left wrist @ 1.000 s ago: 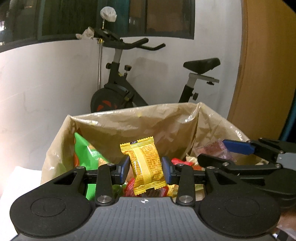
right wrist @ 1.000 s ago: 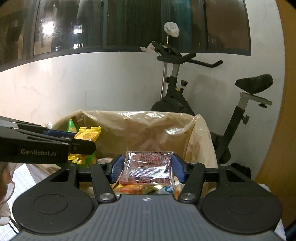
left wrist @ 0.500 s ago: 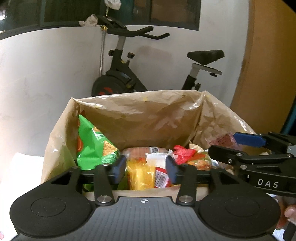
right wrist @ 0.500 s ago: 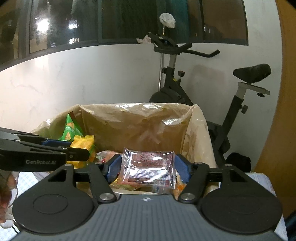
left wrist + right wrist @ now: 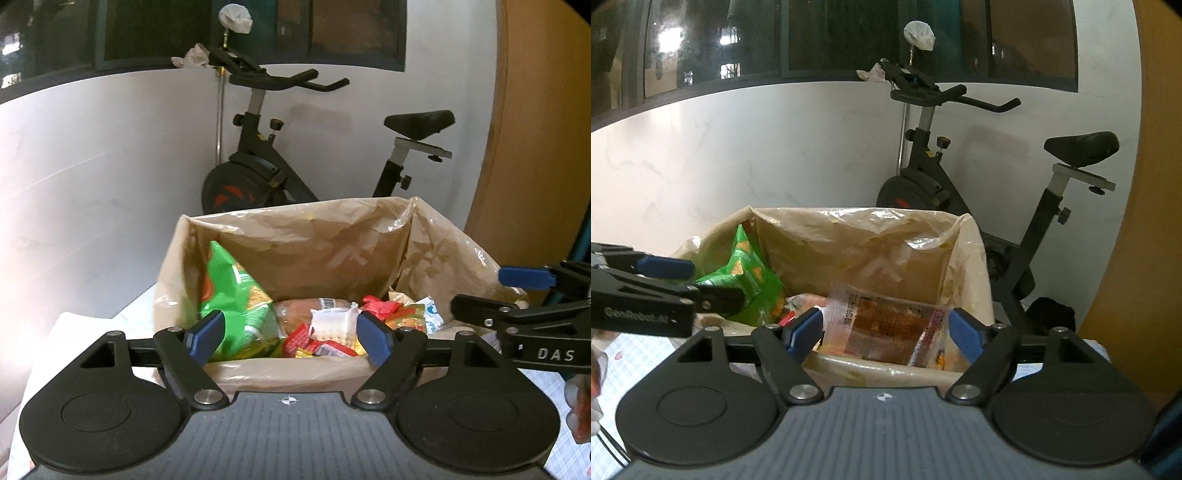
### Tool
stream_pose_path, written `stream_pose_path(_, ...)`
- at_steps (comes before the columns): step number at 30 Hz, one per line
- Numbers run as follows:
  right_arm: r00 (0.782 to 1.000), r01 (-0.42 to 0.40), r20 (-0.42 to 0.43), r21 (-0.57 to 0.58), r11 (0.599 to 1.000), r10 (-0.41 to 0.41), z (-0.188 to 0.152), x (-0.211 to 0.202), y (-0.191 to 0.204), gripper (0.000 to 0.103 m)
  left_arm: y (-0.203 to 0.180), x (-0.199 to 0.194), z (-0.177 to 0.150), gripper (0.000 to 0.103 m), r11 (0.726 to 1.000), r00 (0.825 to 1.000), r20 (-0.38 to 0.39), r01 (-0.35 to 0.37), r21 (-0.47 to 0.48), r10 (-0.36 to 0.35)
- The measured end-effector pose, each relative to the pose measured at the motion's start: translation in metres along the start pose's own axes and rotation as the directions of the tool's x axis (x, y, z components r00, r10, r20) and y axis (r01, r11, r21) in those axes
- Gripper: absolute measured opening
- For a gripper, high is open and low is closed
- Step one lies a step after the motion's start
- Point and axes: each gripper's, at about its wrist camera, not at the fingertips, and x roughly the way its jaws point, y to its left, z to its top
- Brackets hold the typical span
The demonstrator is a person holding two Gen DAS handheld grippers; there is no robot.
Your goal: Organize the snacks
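Slipping free between the opening jaws of the right gripper point(image 5: 886, 332): clear packet point(image 5: 886, 328), light, crinkly, slick, best pinched at its side seams; left gripper point(image 5: 288, 338) jaws opening, nothing held

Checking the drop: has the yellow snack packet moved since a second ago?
Yes. It left the opening jaws of the left gripper, dropping into the lined box; its exact spot is unclear.

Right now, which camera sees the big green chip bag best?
The left wrist view: the green chip bag stands close against the box's left wall, nearly all showing. The right wrist view shows it too, farther left, partly behind the other tongs.
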Motion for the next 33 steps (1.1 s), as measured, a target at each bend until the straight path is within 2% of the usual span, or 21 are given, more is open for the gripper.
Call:
stream_pose_path(7, 1.0, 0.002, -0.001, 0.017, 1.0, -0.002, 0.0, -0.017, 0.001, 0.08, 0.009, -0.023, -0.003, 0.081, 1.0, 0.999, 0.019, -0.028, 0.001, 0.028)
stream_pose_path(10, 1.0, -0.004, -0.003, 0.02, 1.0, 0.004, 0.0, -0.024, 0.004, 0.084, 0.011, -0.036, -0.004, 0.083, 1.0, 0.999, 0.035, -0.024, 0.006, 0.024)
stream_pose_path(13, 1.0, -0.001, -0.01, 0.024, 1.0, 0.001, -0.001, -0.036, 0.008, 0.09, 0.009, -0.052, -0.007, 0.09, 0.999, 0.997, 0.066, -0.037, 0.027, 0.035)
stream_pose_path(17, 0.999, 0.02, 0.033, 0.02, 1.0, -0.02, -0.003, -0.059, 0.016, 0.103, 0.003, -0.077, -0.011, 0.091, 0.994, 0.988, 0.12, -0.101, 0.042, 0.095)
stream_pose_path(20, 0.998, 0.043, 0.051, 0.059, 0.997, -0.046, -0.003, -0.077, 0.017, 0.103, 0.0, -0.097, -0.014, 0.091, 0.99, 0.978, 0.16, -0.14, 0.026, 0.134)
stream_pose_path(25, 0.996, 0.045, 0.07, 0.113, 0.993, -0.053, -0.002, -0.108, 0.019, 0.103, 0.0, -0.132, -0.018, 0.091, 0.993, 0.971, 0.208, -0.116, -0.014, 0.116)
stream_pose_path(28, 0.995, 0.049, 0.083, 0.116, 0.992, -0.058, -0.002, -0.129, 0.025, 0.103, 0.001, -0.15, -0.018, 0.091, 0.994, 0.968, 0.222, -0.108, -0.033, 0.113)
stream_pose_path(33, 0.992, 0.049, 0.107, 0.098, 0.994, -0.06, -0.001, -0.161, 0.036, 0.103, -0.003, -0.178, -0.018, 0.091, 0.99, 0.959, 0.245, -0.141, -0.025, 0.143)
